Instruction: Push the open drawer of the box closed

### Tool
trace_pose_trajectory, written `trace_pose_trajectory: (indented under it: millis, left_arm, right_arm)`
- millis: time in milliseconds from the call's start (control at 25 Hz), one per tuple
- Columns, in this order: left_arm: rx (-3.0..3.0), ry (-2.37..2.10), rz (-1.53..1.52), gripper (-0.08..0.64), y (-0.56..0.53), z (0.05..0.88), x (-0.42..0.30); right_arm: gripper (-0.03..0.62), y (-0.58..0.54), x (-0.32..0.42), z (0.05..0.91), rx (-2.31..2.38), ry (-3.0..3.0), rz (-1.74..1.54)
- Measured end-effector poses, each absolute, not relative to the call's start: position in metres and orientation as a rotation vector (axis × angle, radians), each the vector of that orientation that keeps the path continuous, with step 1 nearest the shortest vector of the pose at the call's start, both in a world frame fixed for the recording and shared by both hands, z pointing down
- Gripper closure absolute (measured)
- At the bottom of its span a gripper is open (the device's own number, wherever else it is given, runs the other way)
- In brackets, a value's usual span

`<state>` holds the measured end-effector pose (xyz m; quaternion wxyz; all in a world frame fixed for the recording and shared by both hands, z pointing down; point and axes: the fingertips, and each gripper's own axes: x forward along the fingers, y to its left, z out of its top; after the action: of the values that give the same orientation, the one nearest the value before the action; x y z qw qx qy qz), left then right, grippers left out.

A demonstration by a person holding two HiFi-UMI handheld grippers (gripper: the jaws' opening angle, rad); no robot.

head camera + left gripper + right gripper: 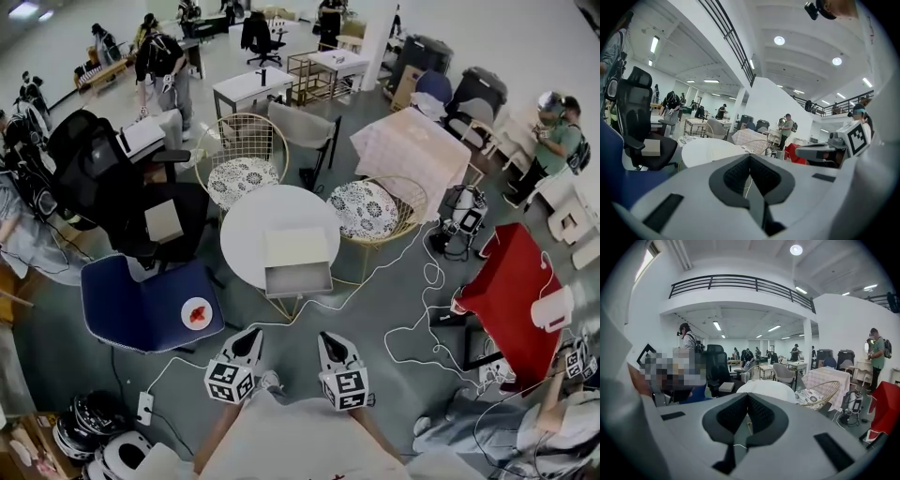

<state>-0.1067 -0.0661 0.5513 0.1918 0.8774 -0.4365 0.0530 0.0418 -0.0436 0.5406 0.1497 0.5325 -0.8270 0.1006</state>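
Observation:
A cream box (298, 247) stands on the near side of a round white table (248, 230). Its drawer (298, 279) is pulled out toward me, past the table's edge. Both grippers hang low in front of my body, well short of the box and touching nothing. My left gripper (249, 339) has its jaws together and empty. My right gripper (331, 341) is likewise shut and empty. The table top (710, 151) shows in the left gripper view, and the table top (771, 389) lies ahead in the right gripper view. I cannot make out the box in either.
A blue chair (141, 305) with a small plate (196, 313) stands left of the table. Two wire chairs with patterned cushions (242, 178) (366, 208) flank its far side. Cables (412, 323) trail over the floor to the right, near a red-covered table (511, 286). People work at the back.

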Motion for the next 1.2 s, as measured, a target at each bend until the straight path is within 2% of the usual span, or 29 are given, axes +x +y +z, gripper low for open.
trace_pose_trajectory:
  millis: [520,1200]
  left_arm:
    - [2.483,-1.165,0.139,0.548,-0.153,0.56,-0.139]
    - [2.462,-1.15,0.184,0.548,-0.169,0.574,-0.129]
  right_arm:
    - [0.577,-0.124,0.005,0.546,1.558,-2.335,0.283]
    - [0.577,-0.141,0.011,0.561,1.542,-2.34,0.332]
